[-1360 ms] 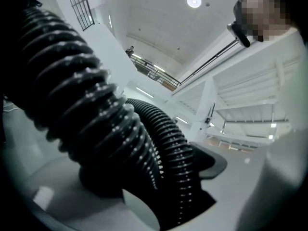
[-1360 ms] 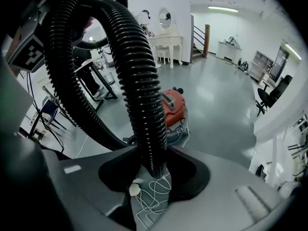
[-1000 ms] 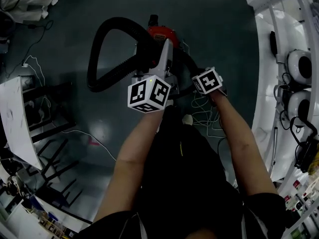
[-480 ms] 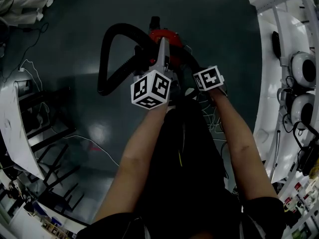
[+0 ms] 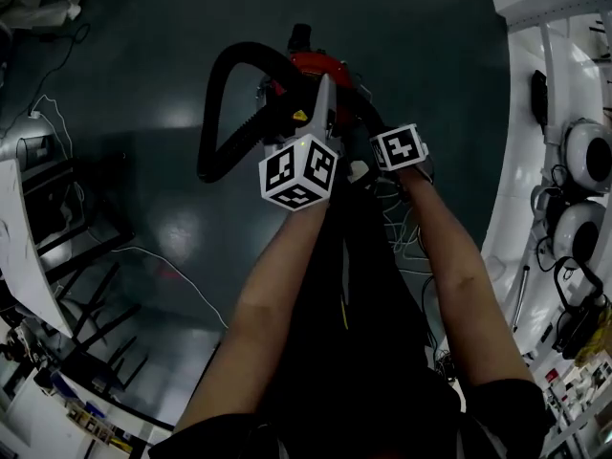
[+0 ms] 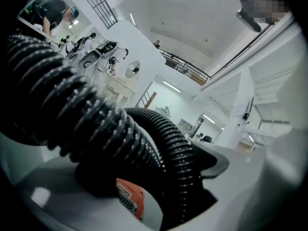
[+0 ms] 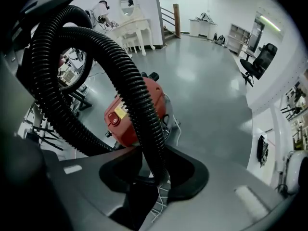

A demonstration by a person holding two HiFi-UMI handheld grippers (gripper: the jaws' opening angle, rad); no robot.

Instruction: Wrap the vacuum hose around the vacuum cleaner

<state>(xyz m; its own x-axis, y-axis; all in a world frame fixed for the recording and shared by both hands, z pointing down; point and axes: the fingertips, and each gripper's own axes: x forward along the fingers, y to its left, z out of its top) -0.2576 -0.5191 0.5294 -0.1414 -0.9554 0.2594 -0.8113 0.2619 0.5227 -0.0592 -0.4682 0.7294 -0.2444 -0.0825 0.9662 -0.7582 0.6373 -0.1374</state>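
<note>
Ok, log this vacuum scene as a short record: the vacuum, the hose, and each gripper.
vacuum: red canister vacuum cleaner, standing on the dark grey floor
hose: black ribbed plastic hose, arching in a loose loop beside the vacuum, not yet wrapped round it
left gripper: jaws wide, just been opening, hose running between them
right gripper: closed on the hose, pointing steeply down
</note>
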